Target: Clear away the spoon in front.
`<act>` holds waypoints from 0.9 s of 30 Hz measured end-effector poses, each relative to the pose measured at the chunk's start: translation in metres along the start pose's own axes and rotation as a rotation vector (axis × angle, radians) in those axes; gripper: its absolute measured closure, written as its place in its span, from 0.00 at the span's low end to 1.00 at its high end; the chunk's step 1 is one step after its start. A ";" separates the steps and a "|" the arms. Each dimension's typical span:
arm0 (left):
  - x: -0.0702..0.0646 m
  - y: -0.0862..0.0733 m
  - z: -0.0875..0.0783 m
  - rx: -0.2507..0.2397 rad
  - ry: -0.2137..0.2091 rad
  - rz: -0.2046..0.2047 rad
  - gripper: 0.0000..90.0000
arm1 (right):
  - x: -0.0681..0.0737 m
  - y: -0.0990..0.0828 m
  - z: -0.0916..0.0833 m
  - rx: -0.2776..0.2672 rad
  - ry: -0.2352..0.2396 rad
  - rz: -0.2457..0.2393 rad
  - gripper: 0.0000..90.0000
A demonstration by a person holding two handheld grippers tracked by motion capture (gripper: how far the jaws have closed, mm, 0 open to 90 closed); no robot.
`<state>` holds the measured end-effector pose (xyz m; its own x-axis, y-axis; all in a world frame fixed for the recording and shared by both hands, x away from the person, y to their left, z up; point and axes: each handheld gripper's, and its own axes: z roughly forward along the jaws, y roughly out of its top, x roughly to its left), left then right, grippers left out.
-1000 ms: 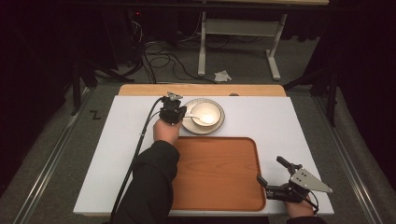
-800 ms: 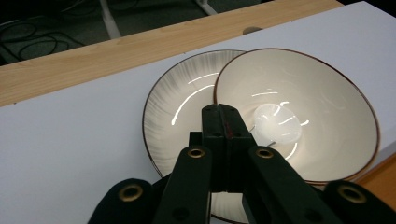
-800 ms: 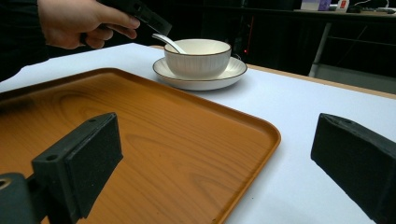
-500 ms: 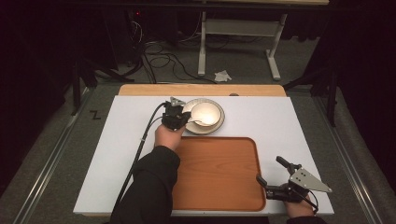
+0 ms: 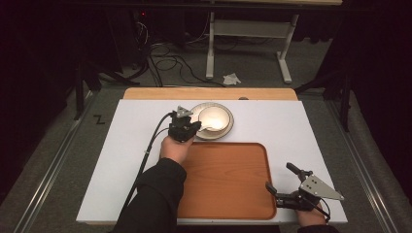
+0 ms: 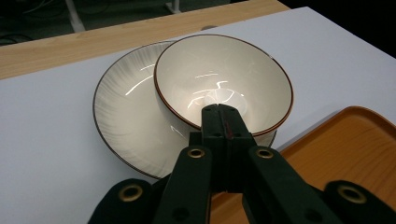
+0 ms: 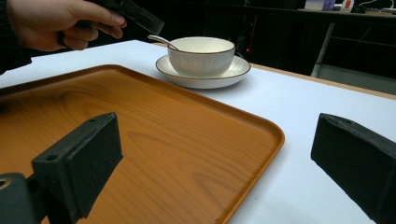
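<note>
**Left gripper at the bowl rim, right one parked**

Left gripper (image 5: 191, 128) sits at the near rim of the cream ribbed ceramic bowl (image 5: 214, 118). In the left gripper view its jaws are clenched flat together right over that rim. The bowl stands on a matching cream saucer-style plate (image 5: 229, 132), off-centre towards the far side, and both rest on the white tabletop (image 5: 320, 131) just beyond the tray.

In the right gripper view a slim metal spoon (image 7: 160, 40) leans out of the bowl with its handle pointing at the left gripper. The jaw tips are right at the handle end, but I can't tell whether they pinch it or just hover — no clean view of the contact. My read is that the spoon is what this hand is after, hence the approach from the handle side.

The orange-brown wooden tray with rounded corners (image 5: 223, 189) lies bare at the near edge, probably the landing spot for the crockery.

Right gripper (image 5: 278, 175) is released, with its jaws wide apart. It rests low by the tray's right corner — out of the way, and aimed across the tray at the bowl.
</note>
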<state>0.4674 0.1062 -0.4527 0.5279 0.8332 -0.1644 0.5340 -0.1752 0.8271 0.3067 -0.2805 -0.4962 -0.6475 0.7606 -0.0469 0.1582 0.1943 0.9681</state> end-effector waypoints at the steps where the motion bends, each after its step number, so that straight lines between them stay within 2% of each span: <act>1: 0.000 -0.001 0.000 -0.001 -0.004 -0.001 1.00 | 0.000 0.000 0.000 -0.001 0.003 0.001 0.03; 3: -0.001 -0.002 -0.001 -0.007 -0.017 -0.014 1.00 | -0.001 0.000 0.000 0.000 0.001 -0.003 0.03; 7: -0.003 -0.003 -0.002 -0.009 -0.036 -0.014 1.00 | -0.001 0.000 0.001 0.001 0.001 -0.007 0.03; 9: -0.004 -0.002 -0.004 -0.022 -0.010 0.002 1.00 | 0.000 0.000 0.001 0.002 0.001 -0.005 0.03; 12: 0.002 -0.003 -0.005 -0.027 0.060 -0.015 1.00 | 0.000 0.000 0.001 0.003 0.002 -0.008 0.03; 15: 0.007 -0.007 -0.003 -0.004 0.071 -0.032 1.00 | 0.000 0.000 0.001 0.003 0.003 -0.009 0.03; 24: 0.000 -0.015 -0.003 0.007 0.013 -0.026 1.00 | 0.000 0.000 0.001 0.004 0.005 -0.009 0.03; 27: 0.000 -0.017 -0.006 -0.004 0.001 -0.045 1.00 | 0.000 -0.001 0.001 0.007 0.005 -0.007 0.03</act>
<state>0.4545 0.1120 -0.4633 0.5030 0.8406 -0.2008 0.5542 -0.1354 0.8213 0.3074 -0.2797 -0.4971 -0.6525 0.7560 -0.0528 0.1583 0.2041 0.9661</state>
